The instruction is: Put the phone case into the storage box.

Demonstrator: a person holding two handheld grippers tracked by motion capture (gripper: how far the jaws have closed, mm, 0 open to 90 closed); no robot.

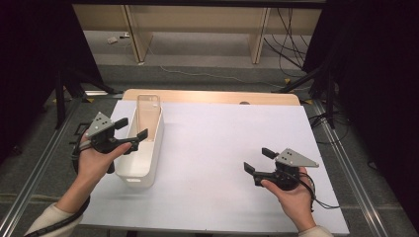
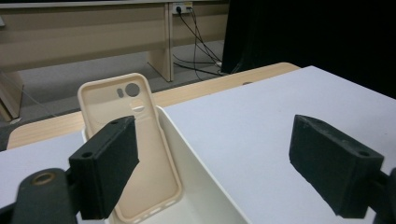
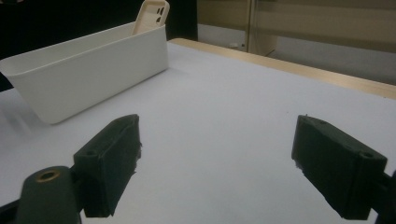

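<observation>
— Phone case (image 2: 133,144) position relative to your fingers?

— It stands almost upright at the far end of the white bin (image 1: 148,158), leaning on the end wall, camera cutout at the top. My left gripper (image 1: 132,129) hangs over the bin's left rim at about 9 o'clock on the counter (image 1: 222,148). In the left gripper view the case sits at 11 o'clock, partly behind my left finger (image 2: 109,163), which doesn't touch it. Those fingers are spread wide with nothing between them.

— And the right side?

— My right gripper (image 1: 258,160) is held at about 4 o'clock on the counter, well apart from the bin, fingers spread wide and holding nothing. From it, the bin lies at 10 o'clock, with the case's top edge (image 3: 152,14) poking above the far rim.

— What's in the bin?

— The case; I can't see the rest of the inside well enough to tell.

— Any lettering?

— I can read none on the case or bin.
</observation>
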